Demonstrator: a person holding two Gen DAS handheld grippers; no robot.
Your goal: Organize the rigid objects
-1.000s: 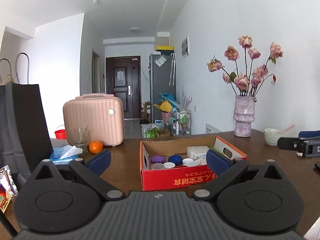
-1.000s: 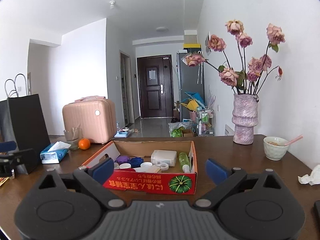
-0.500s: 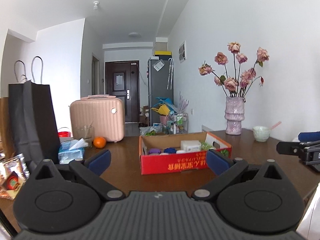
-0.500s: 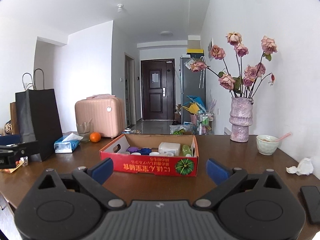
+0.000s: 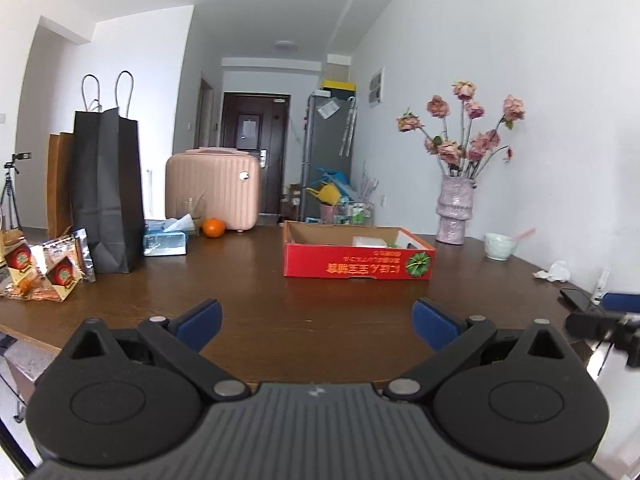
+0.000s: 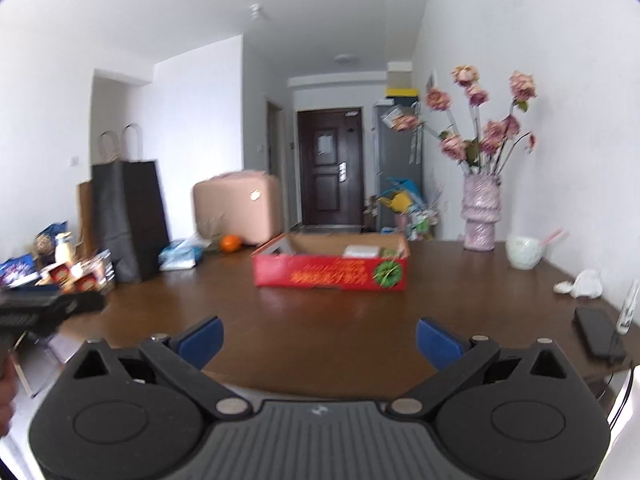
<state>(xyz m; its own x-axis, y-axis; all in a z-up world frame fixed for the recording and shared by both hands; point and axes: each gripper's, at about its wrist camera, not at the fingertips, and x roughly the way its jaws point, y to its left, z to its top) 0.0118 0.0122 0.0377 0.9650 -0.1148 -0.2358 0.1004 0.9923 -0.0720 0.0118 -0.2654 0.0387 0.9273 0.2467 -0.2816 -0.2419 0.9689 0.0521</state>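
Sitting inside red box [image 5: 358, 269] — white container [image 5: 369, 241].

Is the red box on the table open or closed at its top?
Open. The red box has no lid over it: its brown inner walls and a white item inside show above the front rim.

Both cameras look level across the brown table [image 5: 248, 304] from its near edge, well back from the red box [image 5: 358, 266] they share; the right view sits further right.
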